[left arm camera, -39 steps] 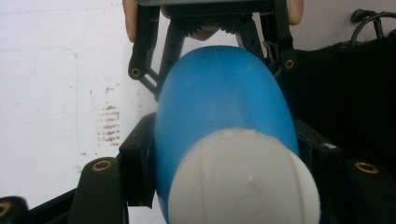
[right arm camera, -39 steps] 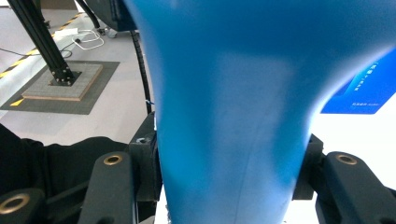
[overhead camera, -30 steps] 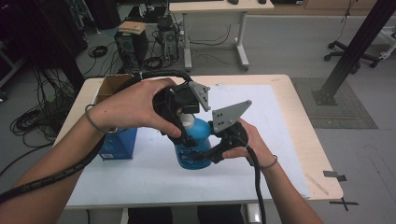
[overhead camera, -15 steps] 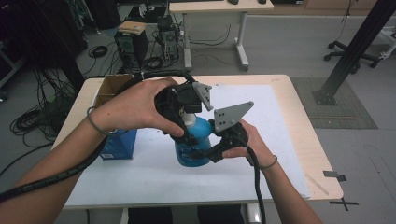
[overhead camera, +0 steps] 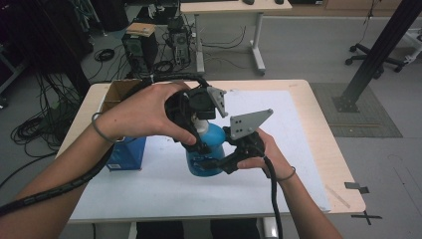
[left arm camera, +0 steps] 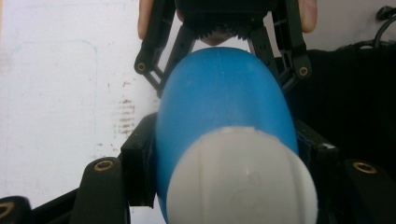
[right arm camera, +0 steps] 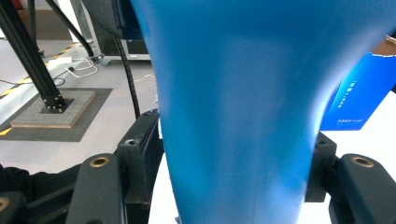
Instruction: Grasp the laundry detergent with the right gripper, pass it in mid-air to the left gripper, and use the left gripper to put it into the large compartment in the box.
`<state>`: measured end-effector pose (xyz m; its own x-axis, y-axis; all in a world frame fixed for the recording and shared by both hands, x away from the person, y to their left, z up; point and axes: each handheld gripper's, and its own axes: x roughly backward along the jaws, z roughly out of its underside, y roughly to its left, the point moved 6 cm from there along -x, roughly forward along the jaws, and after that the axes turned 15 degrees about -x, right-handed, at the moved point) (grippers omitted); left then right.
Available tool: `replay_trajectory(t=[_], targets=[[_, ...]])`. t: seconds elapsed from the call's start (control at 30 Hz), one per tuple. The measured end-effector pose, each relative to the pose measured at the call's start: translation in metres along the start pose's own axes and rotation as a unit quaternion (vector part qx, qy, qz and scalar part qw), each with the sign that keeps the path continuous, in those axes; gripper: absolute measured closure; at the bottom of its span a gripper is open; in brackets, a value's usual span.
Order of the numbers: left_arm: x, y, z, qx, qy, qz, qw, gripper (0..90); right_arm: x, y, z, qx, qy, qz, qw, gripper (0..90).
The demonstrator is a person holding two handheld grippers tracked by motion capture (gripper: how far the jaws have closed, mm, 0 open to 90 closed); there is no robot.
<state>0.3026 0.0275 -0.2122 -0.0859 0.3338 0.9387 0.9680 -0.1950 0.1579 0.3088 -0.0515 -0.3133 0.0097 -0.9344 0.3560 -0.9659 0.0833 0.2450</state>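
The left gripper [overhead camera: 199, 144] comes down from above over the blue bottle [overhead camera: 206, 154], the left hand [overhead camera: 144, 114] wrapped over its body and the forearm running off toward the lower left; its jaws clamp the bottle's upper part just under the white cap [left arm camera: 243, 179]. The right gripper [overhead camera: 216, 163] meets the bottle's lower body from the right, level with the table, held by the right hand [overhead camera: 263, 154]. Its jaws have just been opening, with the bottle between them.
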Motion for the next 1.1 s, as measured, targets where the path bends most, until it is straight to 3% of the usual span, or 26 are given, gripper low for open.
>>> replay_trajectory(t=[0.33,0.37,0.43,0.7,1.1], targets=[[-0.0010,0.0004,0.0013,0.002,0.005,-0.003,1.0000,37.9,-0.0004,-0.0013,-0.0002,-0.011,-0.003,0.003,0.9999,31.1],[-0.0012,0.0006,0.0020,0.003,0.008,-0.005,1.0000,37.9,-0.0005,-0.0019,-0.0001,-0.014,-0.001,0.005,0.9999,25.1],[-0.0012,0.0006,0.0020,0.003,0.008,-0.005,1.0000,37.9,-0.0005,-0.0035,-0.0004,-0.020,-0.005,0.007,0.9998,25.1],[0.0001,0.0010,0.0018,0.003,0.005,-0.005,1.0000,37.9,-0.0016,-0.0053,-0.0005,-0.021,-0.008,0.022,0.9995,17.6],[0.0032,0.0019,0.0027,0.004,0.003,-0.010,0.9999,37.9,-0.0017,-0.0043,-0.0017,-0.023,-0.011,0.023,0.9994,10.8]])
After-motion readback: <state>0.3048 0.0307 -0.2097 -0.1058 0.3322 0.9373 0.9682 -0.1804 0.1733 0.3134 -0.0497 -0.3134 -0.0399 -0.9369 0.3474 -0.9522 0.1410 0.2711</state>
